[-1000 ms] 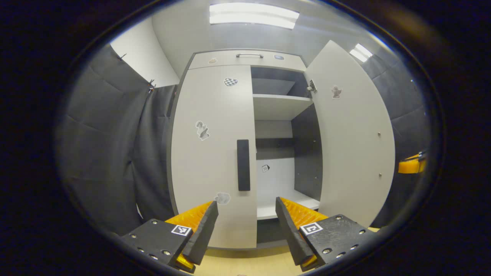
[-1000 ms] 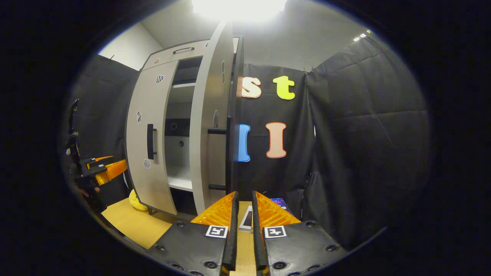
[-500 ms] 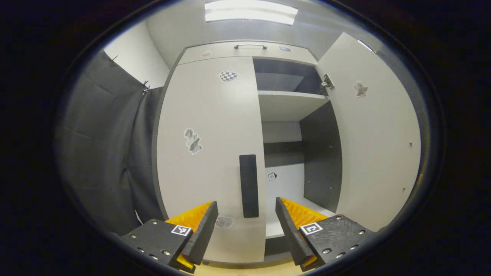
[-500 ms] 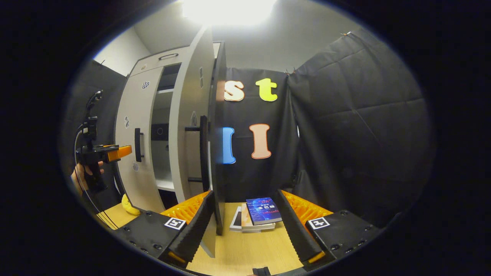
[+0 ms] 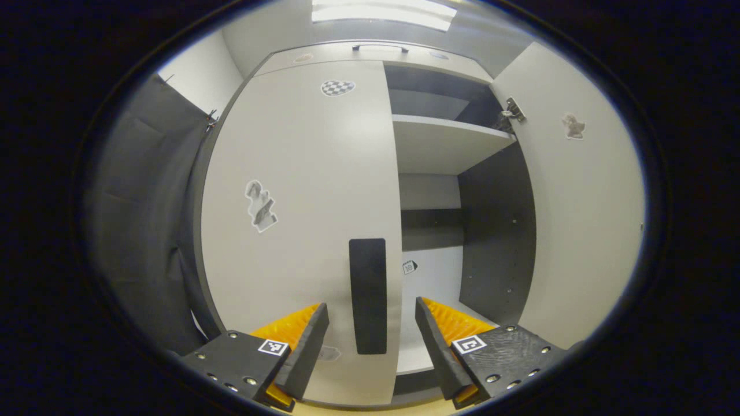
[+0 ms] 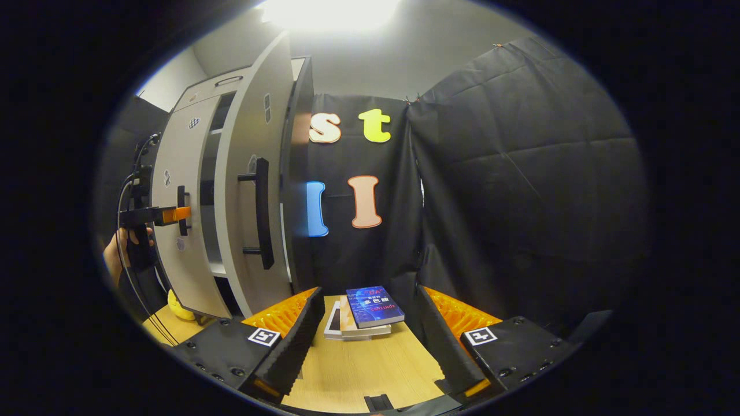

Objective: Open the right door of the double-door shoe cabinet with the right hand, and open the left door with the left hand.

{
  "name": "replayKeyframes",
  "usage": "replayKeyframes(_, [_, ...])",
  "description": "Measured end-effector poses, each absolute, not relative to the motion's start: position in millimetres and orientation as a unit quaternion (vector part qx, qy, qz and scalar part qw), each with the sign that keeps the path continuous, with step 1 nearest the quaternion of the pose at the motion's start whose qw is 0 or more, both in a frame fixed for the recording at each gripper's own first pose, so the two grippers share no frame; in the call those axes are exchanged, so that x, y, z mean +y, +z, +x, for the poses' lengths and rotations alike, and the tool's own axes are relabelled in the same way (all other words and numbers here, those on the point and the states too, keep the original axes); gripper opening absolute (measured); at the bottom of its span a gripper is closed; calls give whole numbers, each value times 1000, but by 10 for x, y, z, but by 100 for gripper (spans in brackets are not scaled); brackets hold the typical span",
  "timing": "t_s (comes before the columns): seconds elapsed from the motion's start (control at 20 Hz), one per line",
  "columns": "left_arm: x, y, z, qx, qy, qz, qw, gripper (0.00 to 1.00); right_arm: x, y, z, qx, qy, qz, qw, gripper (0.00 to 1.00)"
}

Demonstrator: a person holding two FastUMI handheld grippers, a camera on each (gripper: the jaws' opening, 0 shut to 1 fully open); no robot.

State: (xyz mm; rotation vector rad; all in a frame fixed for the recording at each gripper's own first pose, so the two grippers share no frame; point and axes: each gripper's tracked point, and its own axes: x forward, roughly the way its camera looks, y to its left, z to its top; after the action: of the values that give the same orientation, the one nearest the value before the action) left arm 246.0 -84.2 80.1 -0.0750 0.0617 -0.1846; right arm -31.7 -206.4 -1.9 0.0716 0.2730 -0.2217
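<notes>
both grippers (image 5: 370,341) (image 6: 370,335) agape; flat rectangular handle (image 5: 367,294) on smooth left door (image 5: 300,219)

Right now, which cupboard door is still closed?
The pale grey left door, the one with the checkered heart sticker. It lies flat against the cabinet, while the pale grey right door is swung wide, showing shelves.

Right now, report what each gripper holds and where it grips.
Nothing is held. The left gripper is open, its fingers either side of the left door's handle without pressing it. The right gripper is open, clear of the right door's handle.
</notes>
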Motion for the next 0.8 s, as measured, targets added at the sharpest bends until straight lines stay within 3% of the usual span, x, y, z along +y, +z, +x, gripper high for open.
replayKeyframes(0.15, [-794, 771, 2560, 39, -81, -34, 995, 88, -2132, -45, -351, 138, -116, 36, 983, 99])
replayKeyframes(0.3, [-745, 753, 2616, 43, -72, -37, 996, 68, -2189, -64, -365, 138, -117, 34, 983, 99])
replayKeyframes(0.55, [-805, 666, 2662, 58, -82, -41, 994, 70, -2280, -104, -333, 137, -112, 35, 984, 99])
replayKeyframes(0.7, [-864, 679, 2675, 60, -79, -43, 994, 32, -2342, -131, -314, 138, -106, 37, 984, 100])
replayKeyframes(0.8, [-864, 665, 2696, 64, -75, -41, 994, 25, -2348, -154, -292, 138, -97, 39, 985, 100])
